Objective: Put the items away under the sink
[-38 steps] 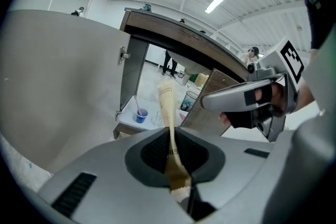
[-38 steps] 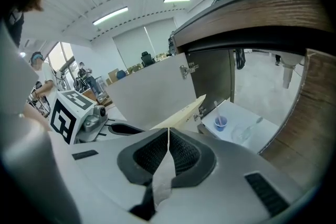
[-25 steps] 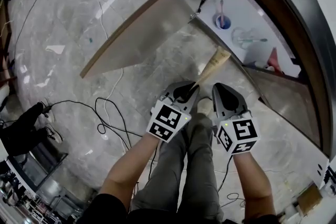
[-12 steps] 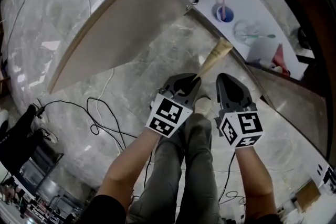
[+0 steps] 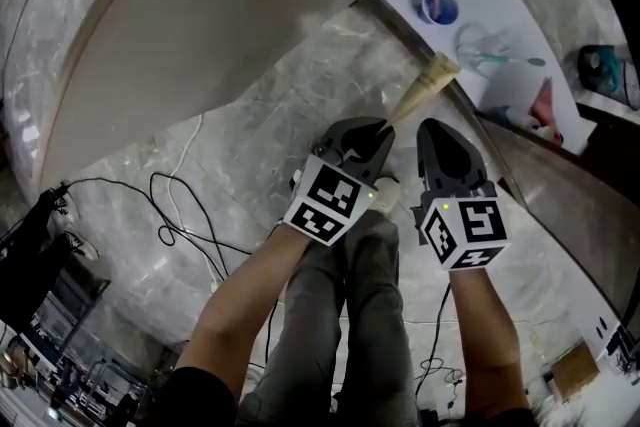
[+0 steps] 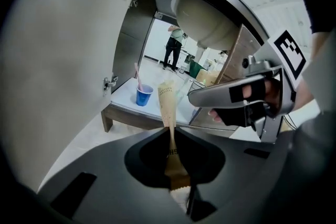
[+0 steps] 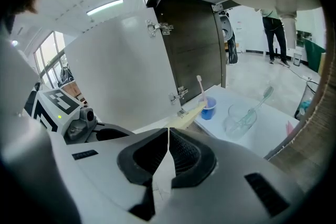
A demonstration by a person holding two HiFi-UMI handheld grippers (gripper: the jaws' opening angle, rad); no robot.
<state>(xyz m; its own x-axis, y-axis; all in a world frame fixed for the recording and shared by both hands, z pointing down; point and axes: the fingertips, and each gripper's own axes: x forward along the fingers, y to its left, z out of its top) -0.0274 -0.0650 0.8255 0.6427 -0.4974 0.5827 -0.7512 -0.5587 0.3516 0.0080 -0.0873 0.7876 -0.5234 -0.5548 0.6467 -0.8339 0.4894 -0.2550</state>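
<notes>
My left gripper (image 5: 383, 129) (image 6: 171, 131) is shut on the flat end of a tan toothpaste tube (image 5: 426, 83) (image 6: 167, 105), which sticks forward toward the open cabinet under the sink. The tube's tip (image 7: 192, 112) shows in the right gripper view too. My right gripper (image 5: 432, 129) (image 7: 168, 134) is beside it on the right, jaws together with nothing between them. On the white cabinet shelf (image 5: 512, 23) stand a blue cup (image 5: 438, 7) (image 6: 143, 95) (image 7: 209, 108) with a pink toothbrush and a clear glass (image 5: 478, 49) (image 7: 239, 118) with a pale toothbrush.
The cabinet's left door (image 5: 200, 25) (image 6: 63, 60) stands swung wide open; a second door (image 5: 580, 205) is open at the right. A pink item (image 5: 545, 103) lies on the shelf's right end. Black cables (image 5: 180, 215) trail over the marble floor. The person's legs are below the grippers.
Both grippers have sunk and come nearer the open cabinet, side by side. The open door now fills more of the head view. The tube has stayed in the left gripper.
</notes>
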